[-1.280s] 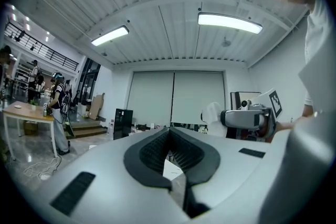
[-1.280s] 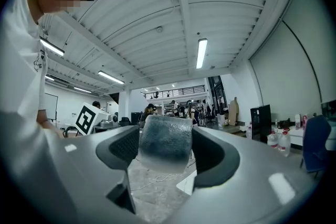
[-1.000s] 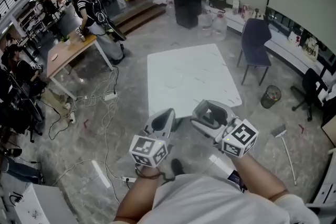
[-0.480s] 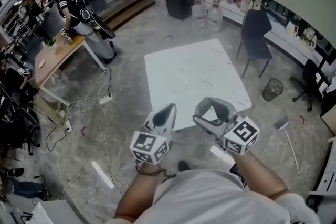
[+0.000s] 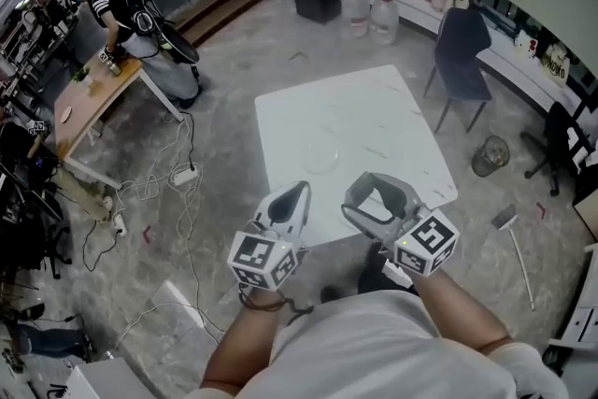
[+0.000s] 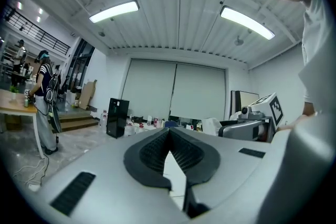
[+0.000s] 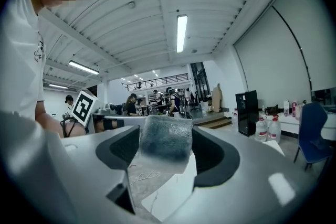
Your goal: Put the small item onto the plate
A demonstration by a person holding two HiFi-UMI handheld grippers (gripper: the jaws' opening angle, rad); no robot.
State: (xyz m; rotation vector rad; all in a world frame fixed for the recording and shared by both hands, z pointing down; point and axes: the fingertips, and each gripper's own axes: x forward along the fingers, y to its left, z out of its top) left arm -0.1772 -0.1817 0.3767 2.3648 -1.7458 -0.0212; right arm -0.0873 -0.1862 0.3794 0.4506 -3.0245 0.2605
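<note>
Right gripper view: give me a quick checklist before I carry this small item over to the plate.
1. Item gripped: ok. The translucent small item sits between the jaws of the right gripper.
2. Left gripper free: ok. Its jaws are together with nothing between them.
3. Plate located: cannot tell. Only a faint round outline shows on the white table.
4. Right gripper above that outline: not ok. It hangs at the table's near edge.

My right claw (image 7: 167,150) grips a small cloudy block (image 7: 164,136)
Both jaws press on its sides; under it I see a corner of the white worktop (image 7: 173,191).
</note>
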